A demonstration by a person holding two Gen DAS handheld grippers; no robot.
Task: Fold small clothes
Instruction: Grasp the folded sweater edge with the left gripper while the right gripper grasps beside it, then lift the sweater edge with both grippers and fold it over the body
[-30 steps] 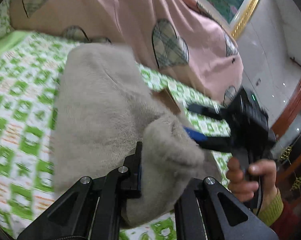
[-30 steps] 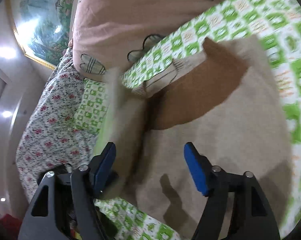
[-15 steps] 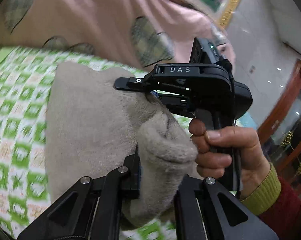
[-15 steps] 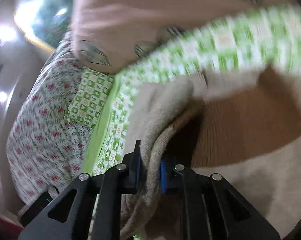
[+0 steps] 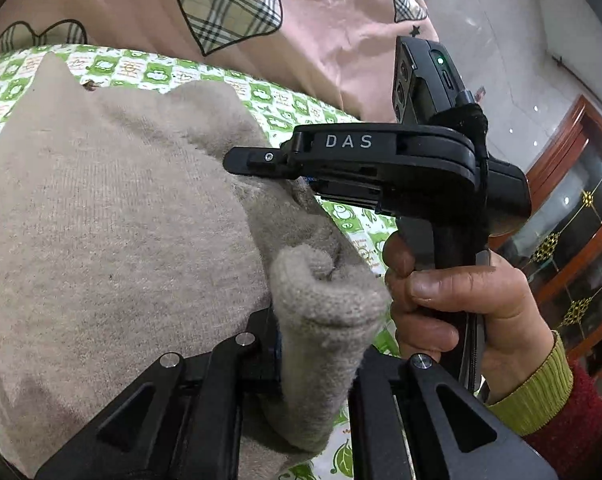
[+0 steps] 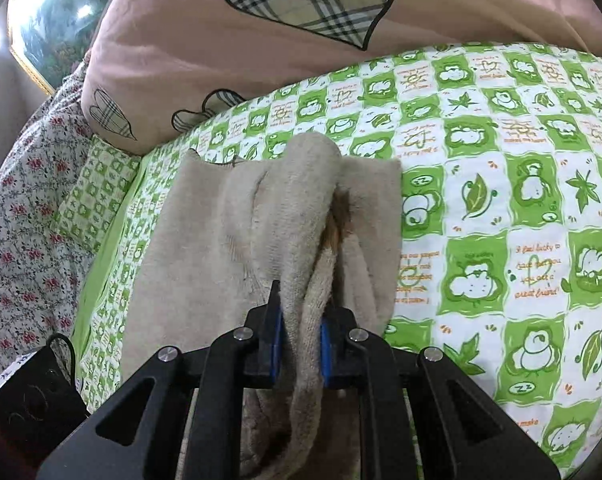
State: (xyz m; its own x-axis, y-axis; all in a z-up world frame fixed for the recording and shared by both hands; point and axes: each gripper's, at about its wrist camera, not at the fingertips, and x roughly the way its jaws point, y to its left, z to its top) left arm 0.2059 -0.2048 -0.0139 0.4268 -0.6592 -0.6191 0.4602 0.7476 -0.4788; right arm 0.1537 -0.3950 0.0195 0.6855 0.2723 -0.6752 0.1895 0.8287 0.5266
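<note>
light: bright, even indoor | glare: ceiling spots on glossy wall | focus: sharp | edges: fisheye-bent, dark-vignetted corners

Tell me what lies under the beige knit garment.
The green-and-white frog-print sheet shows around the beige knit garment; whatever lies beneath its middle is covered.

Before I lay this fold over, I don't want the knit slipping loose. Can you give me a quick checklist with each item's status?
1. Left hand-held gripper shut on a bunched edge of the beige knit garment: ok.
2. Right hand-held gripper shut on a doubled fold of the garment: ok.
3. Both grips on the same edge, close together: ok.
4. Rest of the garment resting on the green patterned sheet: ok.
5. Far corners lying flat and aligned: cannot tell.
6. Pink quilt off the garment: ok, it lies behind it.
</note>
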